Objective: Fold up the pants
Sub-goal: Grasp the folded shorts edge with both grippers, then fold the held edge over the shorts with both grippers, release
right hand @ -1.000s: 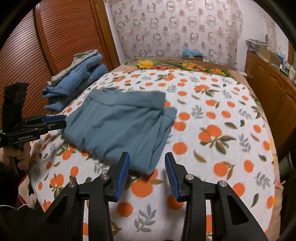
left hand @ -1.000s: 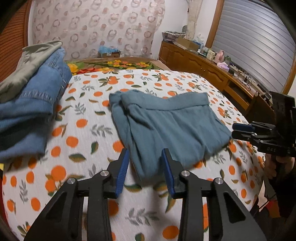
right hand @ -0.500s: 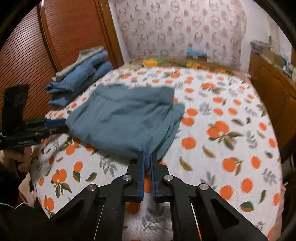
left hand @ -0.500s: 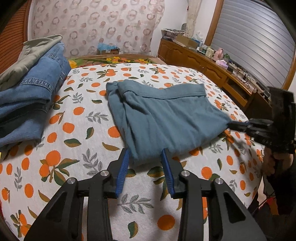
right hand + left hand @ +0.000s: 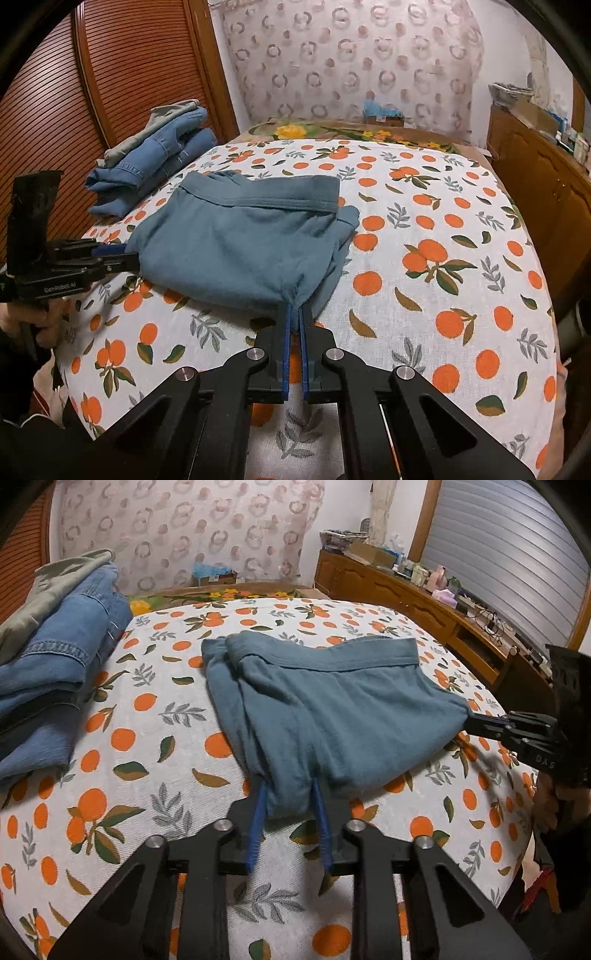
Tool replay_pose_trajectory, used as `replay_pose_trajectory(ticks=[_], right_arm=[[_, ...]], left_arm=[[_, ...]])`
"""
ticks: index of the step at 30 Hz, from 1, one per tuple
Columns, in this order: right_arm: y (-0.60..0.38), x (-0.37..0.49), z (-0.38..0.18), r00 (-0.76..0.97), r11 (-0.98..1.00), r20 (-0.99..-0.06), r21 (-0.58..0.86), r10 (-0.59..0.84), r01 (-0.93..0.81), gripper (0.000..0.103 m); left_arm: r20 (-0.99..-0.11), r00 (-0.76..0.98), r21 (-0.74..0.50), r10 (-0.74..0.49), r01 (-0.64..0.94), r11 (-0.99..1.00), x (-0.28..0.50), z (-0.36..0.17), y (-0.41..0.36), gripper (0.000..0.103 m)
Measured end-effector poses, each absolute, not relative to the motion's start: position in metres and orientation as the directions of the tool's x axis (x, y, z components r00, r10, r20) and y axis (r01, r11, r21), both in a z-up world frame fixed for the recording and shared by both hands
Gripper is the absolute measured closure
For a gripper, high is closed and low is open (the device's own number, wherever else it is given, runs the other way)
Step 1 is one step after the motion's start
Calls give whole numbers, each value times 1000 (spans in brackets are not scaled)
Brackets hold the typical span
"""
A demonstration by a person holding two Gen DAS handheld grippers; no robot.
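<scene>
The folded teal pants [image 5: 332, 709] lie on the bed [image 5: 147, 746], long axis crosswise, waistband on the far side — right claw [image 5: 295, 310] clamped on one near corner, left claw [image 5: 288, 794] closing around the other.

The pants [image 5: 332, 716] lie folded on the bed [image 5: 155, 716], near its front edge and about midway across; the left gripper [image 5: 288, 797] and the right gripper [image 5: 295, 314] meet them at their two front corners. A stack of folded clothes [image 5: 48, 642] sits at the bed's left edge, behind the pants; a sideboard [image 5: 417, 598] runs along the bed's right side.
</scene>
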State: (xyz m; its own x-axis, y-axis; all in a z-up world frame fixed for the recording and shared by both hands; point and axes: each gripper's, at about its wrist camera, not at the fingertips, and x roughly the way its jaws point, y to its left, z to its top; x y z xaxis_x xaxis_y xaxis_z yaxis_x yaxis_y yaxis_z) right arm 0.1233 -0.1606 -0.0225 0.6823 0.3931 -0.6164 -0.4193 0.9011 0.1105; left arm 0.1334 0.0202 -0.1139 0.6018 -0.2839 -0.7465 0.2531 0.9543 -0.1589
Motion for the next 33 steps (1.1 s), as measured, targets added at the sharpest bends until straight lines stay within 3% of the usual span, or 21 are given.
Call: replay_pose_trajectory(ticks=[1, 5, 12, 33], right_arm=[[-161, 123, -22, 683, 900, -614, 113, 397, -421, 99], [-165, 118, -18, 689, 895, -597, 121, 412, -430, 99], [-175, 97, -9, 705, 885, -560, 121, 435, -450, 101], [-186, 52, -3, 696, 869, -548, 125, 463, -480, 102]], left_arm=[[-743, 605, -161, -286, 253, 954, 133, -113, 21, 92], [-725, 624, -173, -293, 246, 954, 125, -104, 26, 95], [-688, 662, -175, -296, 244, 954, 99, -85, 35, 96], [-702, 642, -169, -309, 271, 948, 47, -77, 23, 96]])
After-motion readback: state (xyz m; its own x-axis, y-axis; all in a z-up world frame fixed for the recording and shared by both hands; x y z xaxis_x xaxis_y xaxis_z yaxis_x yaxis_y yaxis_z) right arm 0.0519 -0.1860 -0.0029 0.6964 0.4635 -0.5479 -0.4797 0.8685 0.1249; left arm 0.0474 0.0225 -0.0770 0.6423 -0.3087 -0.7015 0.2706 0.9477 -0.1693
